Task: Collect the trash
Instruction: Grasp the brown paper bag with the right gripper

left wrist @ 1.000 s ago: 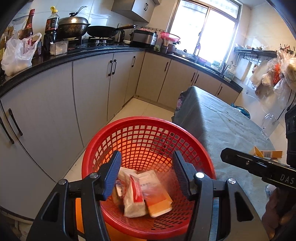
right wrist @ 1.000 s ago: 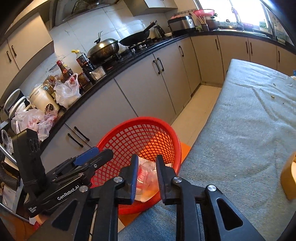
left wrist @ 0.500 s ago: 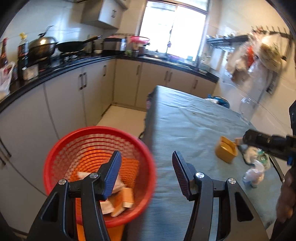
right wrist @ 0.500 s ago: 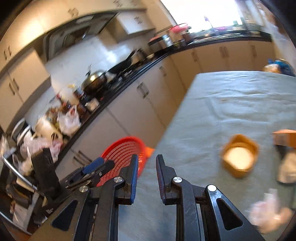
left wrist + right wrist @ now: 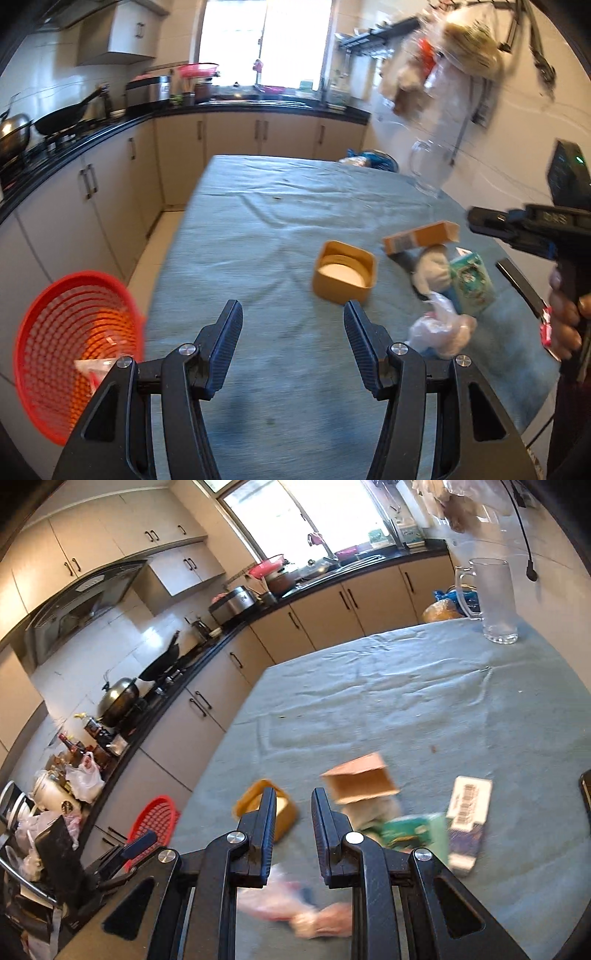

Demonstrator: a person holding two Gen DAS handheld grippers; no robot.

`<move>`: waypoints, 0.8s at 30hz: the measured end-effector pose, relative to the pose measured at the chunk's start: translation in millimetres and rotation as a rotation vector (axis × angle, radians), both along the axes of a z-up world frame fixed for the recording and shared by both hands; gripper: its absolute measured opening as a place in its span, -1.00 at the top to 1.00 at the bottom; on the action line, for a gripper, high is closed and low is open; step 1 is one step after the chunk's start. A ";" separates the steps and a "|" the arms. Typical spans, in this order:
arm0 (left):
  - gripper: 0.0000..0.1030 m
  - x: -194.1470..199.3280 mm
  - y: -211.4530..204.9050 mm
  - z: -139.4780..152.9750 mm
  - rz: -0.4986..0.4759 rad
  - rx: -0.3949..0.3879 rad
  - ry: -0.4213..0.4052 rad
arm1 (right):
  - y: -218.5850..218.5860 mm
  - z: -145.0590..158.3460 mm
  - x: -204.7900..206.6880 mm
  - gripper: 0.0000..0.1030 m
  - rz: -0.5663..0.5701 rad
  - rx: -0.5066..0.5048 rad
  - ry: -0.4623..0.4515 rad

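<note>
Plainly, both grippers were empty: left gripper (image 5: 293, 343) spread wide, right gripper (image 5: 293, 830) narrowly parted; best descend squarely over the near crumpled plastic wrapper (image 5: 441, 330) before pinching.

Glass pitcher (image 5: 495, 602) on grey tablecloth (image 5: 406, 709), wok (image 5: 162, 664) and lidded pot (image 5: 120, 698) on stove

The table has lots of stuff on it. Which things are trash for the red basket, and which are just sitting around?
For the job:
red basket
yellow tub
orange carton
green packet
crumpled plastic bag
barcode box

Just lying about:
glass pitcher
wok
lidded pot
rice cooker
</note>
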State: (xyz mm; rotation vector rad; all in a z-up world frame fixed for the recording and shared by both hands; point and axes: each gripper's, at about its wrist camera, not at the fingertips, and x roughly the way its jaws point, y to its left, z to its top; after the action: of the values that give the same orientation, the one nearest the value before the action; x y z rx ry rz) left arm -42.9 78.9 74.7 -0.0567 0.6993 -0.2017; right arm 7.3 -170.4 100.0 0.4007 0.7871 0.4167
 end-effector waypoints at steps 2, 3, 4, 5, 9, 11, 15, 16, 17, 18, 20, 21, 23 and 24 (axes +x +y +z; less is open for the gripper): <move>-0.09 2.5 -10.2 -1.5 -0.020 0.009 0.004 | -1.0 -3.9 7.3 0.59 0.005 -0.016 0.015; -0.09 3.5 -13.8 -2.7 -0.027 0.013 0.006 | -1.4 -5.3 9.2 0.59 0.009 -0.024 0.020; -0.09 4.6 -15.9 -3.6 -0.031 0.016 0.010 | -0.1 -6.5 11.5 0.59 0.020 -0.031 0.023; -0.09 5.6 -16.9 -4.7 -0.034 0.019 0.012 | -0.4 -7.7 11.9 0.59 0.028 -0.036 0.024; -0.09 10.2 -18.1 -9.3 -0.035 0.016 0.023 | 13.6 -11.1 17.8 0.59 0.056 -0.097 0.021; -0.09 11.7 -17.6 -11.0 -0.033 0.013 0.026 | 18.4 -13.7 22.8 0.59 0.049 -0.136 0.026; -0.09 13.3 -17.1 -11.8 -0.034 0.012 0.029 | 28.1 -21.9 32.1 0.59 0.055 -0.215 0.031; -0.09 14.7 -17.5 -12.4 -0.035 0.013 0.030 | 29.2 -24.8 34.5 0.59 0.057 -0.226 0.034; -0.09 16.2 -17.6 -13.0 -0.035 0.013 0.032 | 30.5 -27.5 37.4 0.59 0.055 -0.234 0.042; -0.09 17.9 -18.1 -13.8 -0.036 0.013 0.035 | 31.5 -30.2 40.0 0.59 0.053 -0.240 0.050; -0.09 20.7 -18.5 -15.2 -0.036 0.013 0.040 | 34.8 -35.6 43.5 0.59 0.065 -0.249 0.058; -0.09 21.8 -18.8 -15.9 -0.035 0.014 0.041 | 35.9 -37.6 43.9 0.59 0.061 -0.262 0.058; -0.09 24.4 -19.9 -17.7 -0.037 0.014 0.046 | 36.2 -39.9 43.9 0.78 0.060 -0.267 0.050; -0.09 25.9 -20.8 -18.4 -0.037 0.014 0.048 | 36.2 -40.5 42.8 0.86 0.061 -0.268 0.045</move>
State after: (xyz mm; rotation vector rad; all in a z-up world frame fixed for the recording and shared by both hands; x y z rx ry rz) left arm -17.0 58.0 56.3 -0.0356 0.7500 -0.2311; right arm 50.1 -134.3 59.6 0.1372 0.8879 0.3540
